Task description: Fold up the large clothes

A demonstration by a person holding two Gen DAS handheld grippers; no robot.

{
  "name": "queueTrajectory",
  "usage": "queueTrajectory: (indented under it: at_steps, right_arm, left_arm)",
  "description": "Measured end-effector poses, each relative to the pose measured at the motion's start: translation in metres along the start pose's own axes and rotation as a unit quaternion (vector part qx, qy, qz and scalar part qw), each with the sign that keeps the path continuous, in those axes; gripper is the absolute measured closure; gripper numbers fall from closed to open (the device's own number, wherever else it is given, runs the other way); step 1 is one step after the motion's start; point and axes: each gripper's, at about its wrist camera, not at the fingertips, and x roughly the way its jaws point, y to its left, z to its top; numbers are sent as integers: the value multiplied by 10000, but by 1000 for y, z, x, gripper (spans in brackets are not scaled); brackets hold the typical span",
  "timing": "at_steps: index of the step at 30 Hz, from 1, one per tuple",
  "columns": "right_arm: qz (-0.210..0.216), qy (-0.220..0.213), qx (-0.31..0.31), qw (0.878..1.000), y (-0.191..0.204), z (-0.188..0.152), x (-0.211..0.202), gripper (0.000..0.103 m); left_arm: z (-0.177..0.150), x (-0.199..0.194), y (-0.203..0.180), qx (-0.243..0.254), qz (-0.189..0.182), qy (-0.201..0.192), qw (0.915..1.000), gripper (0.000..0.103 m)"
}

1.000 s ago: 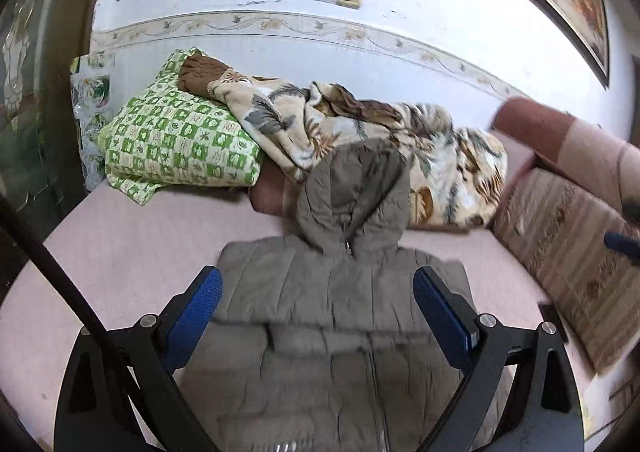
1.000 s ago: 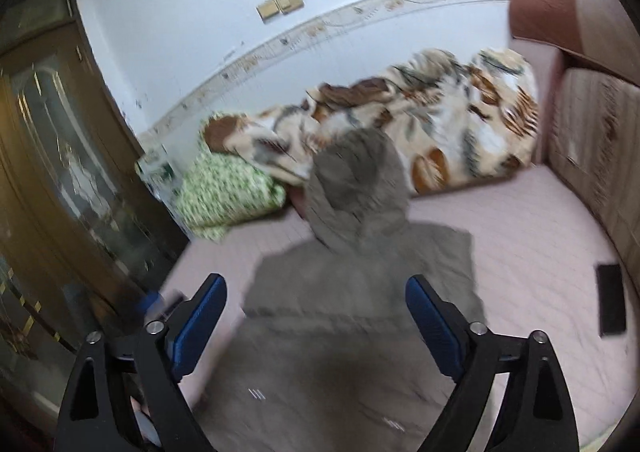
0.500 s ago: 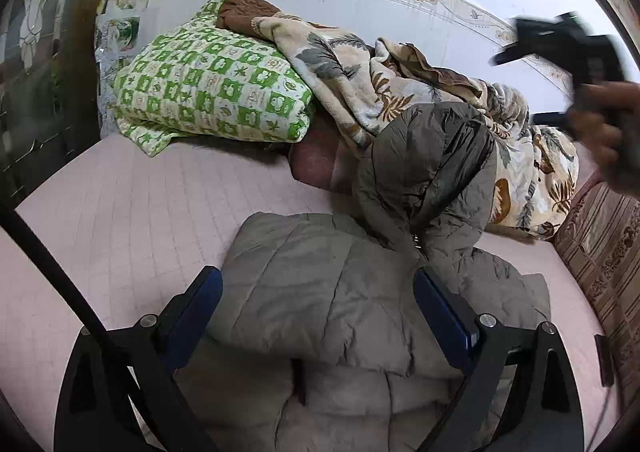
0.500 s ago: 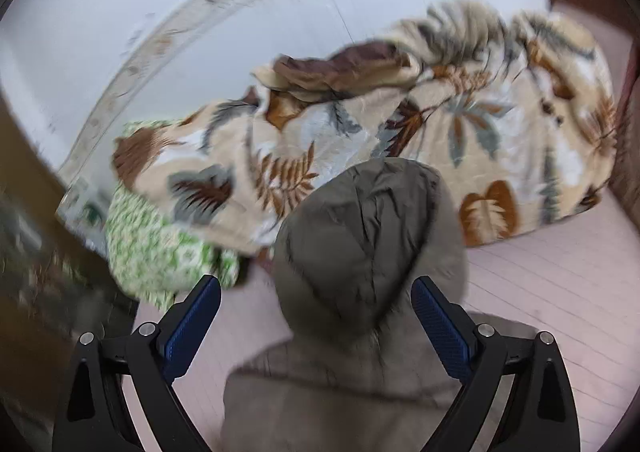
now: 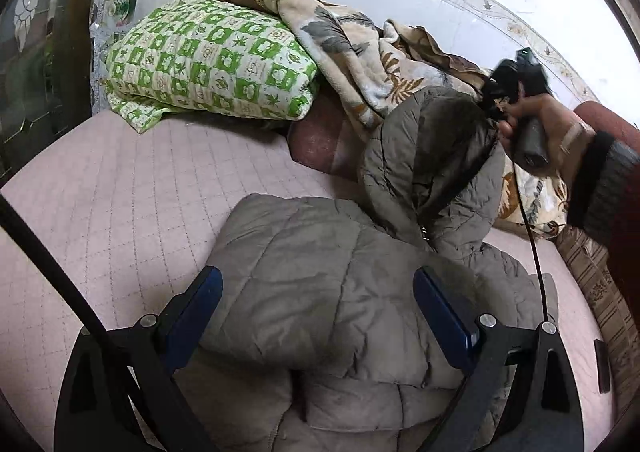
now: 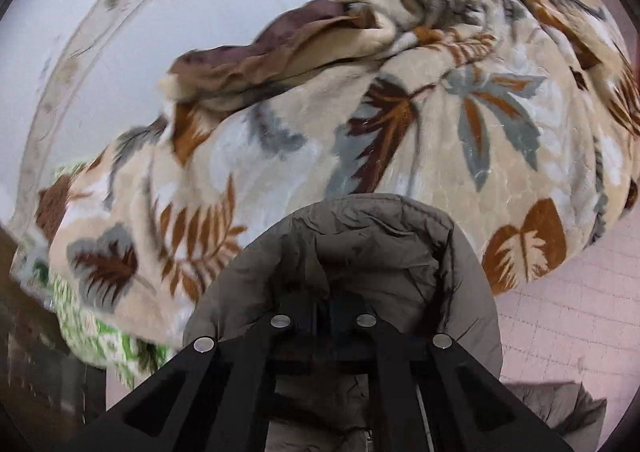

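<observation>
While the jacket lies on the bed, here is the rundown:
Jacket [image 5: 320,272]: grey, puffy, flat on the pink bed [image 5: 100,191], one side folded across the body.
Hood [image 6: 360,252]: raised off the bed, leaning against the blanket [image 6: 400,111].
Right claw [image 6: 324,312]: fingers drawn together, pinching the hood; half a second ago they were spread wide with the hood between them.
Left claw [image 5: 316,316]: spread wide, hovering over the folded jacket, gripping nothing, much as before.
Right hand [image 5: 548,123]: now at the hood; it was higher and clear of it earlier.
Pillow [image 5: 208,63]: green-checked, behind the jacket, partly under the blanket.
</observation>
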Motion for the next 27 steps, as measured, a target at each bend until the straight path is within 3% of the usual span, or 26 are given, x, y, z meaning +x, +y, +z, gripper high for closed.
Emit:
queueTrajectory:
  at_steps: [4, 9, 16, 21, 27]
  right_arm:
    - [321, -223, -122, 9992, -7, -18, -42, 99]
    - [666, -486, -469, 9955, -7, -54, -123, 99]
    - [1106, -509, -815, 9892, -14, -157, -226, 99]
    - [1155, -183, -755, 9903, -37, -246, -240, 99]
    - [865, 629, -691, 9919, -73, -334, -186, 99]
  left_arm:
    - [0, -5, 0, -29, 2, -46, 10000, 7]
    - [3, -19, -4, 121, 98, -285, 9995, 7]
    - [6, -30, 9, -138, 2, -310, 9994, 7]
    - [8, -34, 12, -133, 34, -403, 9991, 7]
    - [2, -25, -3, 92, -124, -238, 9996, 7]
